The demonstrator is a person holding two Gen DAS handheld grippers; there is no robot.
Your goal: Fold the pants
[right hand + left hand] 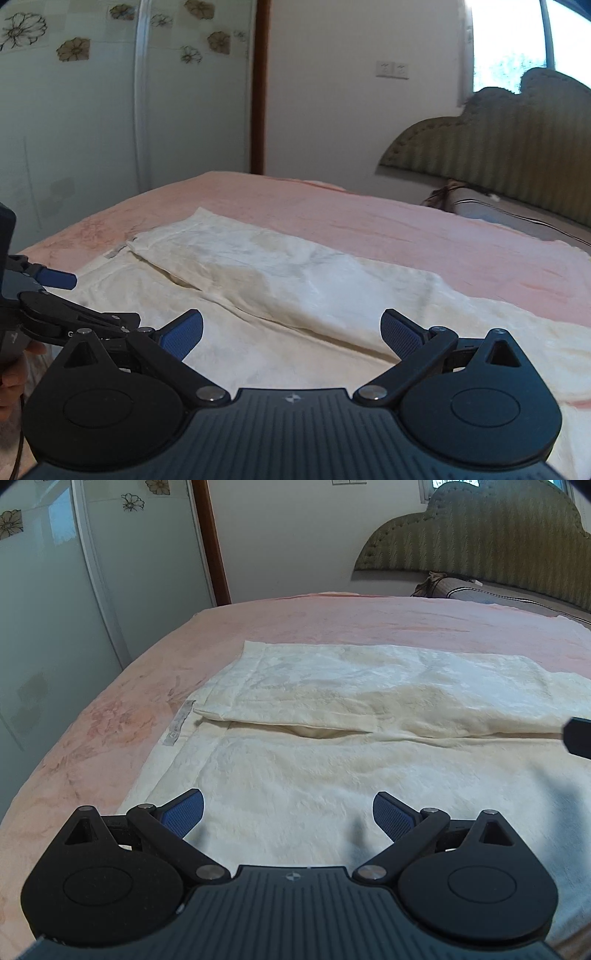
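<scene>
Both claws hang wide open and empty over the near part of the cream pants [332, 768]: the left claw [288, 812] toward the bed's left edge, the right claw [291, 332] beside it. One leg [369, 686] lies folded across the other, hem near the left edge. Bare pink bedspread [369, 620] stretches beyond to the headboard [480, 535] and pillow [498, 594].

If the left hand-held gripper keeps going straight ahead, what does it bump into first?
Probably the cream pants on the pink bed. The open left hand-held gripper points across them, toward the folded-over layer; its height is unclear.
</scene>
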